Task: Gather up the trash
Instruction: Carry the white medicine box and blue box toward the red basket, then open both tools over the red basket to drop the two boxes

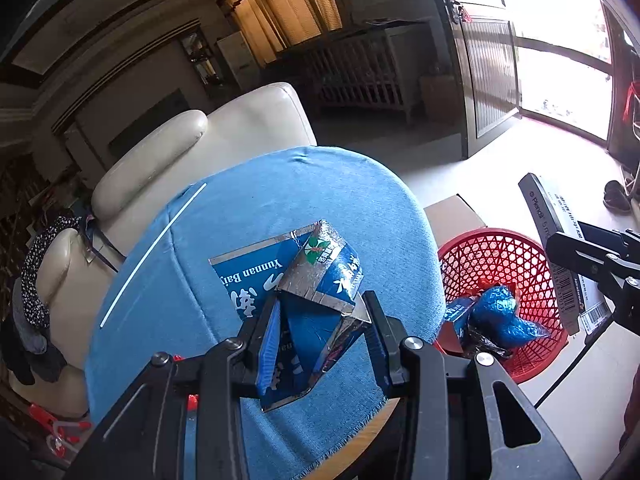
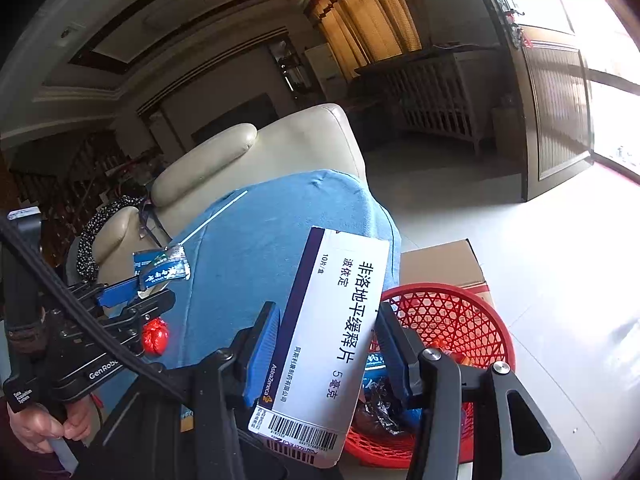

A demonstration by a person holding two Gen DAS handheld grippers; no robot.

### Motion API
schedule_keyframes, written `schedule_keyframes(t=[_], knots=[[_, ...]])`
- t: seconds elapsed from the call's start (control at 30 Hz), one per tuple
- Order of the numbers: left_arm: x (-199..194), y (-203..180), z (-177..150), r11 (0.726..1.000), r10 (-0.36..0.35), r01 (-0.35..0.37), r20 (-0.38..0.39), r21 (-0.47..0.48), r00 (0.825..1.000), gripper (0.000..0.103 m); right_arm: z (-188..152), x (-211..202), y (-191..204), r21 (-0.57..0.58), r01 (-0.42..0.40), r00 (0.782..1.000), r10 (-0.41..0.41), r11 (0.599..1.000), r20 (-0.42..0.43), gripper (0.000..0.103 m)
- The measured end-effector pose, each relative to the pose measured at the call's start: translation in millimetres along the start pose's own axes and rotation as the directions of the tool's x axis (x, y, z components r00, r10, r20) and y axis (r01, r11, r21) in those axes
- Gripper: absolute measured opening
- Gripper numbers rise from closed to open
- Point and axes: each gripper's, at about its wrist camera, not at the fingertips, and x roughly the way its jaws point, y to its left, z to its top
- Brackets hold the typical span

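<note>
My left gripper (image 1: 320, 308) is shut on a crumpled blue and silver carton (image 1: 316, 280) above the blue cloth-covered table (image 1: 240, 220). My right gripper (image 2: 326, 316) is shut on a white medicine box (image 2: 336, 332) with a purple edge and a barcode, held beside the table and above the red basket (image 2: 452, 312). The basket (image 1: 500, 252) stands on the floor to the right of the table and holds blue and dark wrappers (image 1: 496, 316). The right gripper (image 1: 560, 240) with its box (image 1: 556, 240) shows in the left wrist view. The left gripper (image 2: 138, 292) with the carton (image 2: 164, 268) shows in the right wrist view.
A cream leather armchair (image 1: 180, 152) stands behind the table. A cardboard box (image 2: 440, 264) lies on the floor behind the basket. A small red object (image 2: 155, 336) sits at the table's near edge. A white straw (image 1: 152, 252) lies on the cloth. An open door (image 1: 492, 80) is at the right.
</note>
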Motion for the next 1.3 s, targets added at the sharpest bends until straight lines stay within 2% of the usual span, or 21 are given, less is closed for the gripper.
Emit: schedule_keyframes(t=[1.3], knots=[[19.4,-49.2,10.9,0.991,-0.038,0.042,-0.031,0.13,0.999,0.041,-8.8,-1.9,-47.1,0.14,0.008,1.0,-0.004,0.99,-0.024,0.052]])
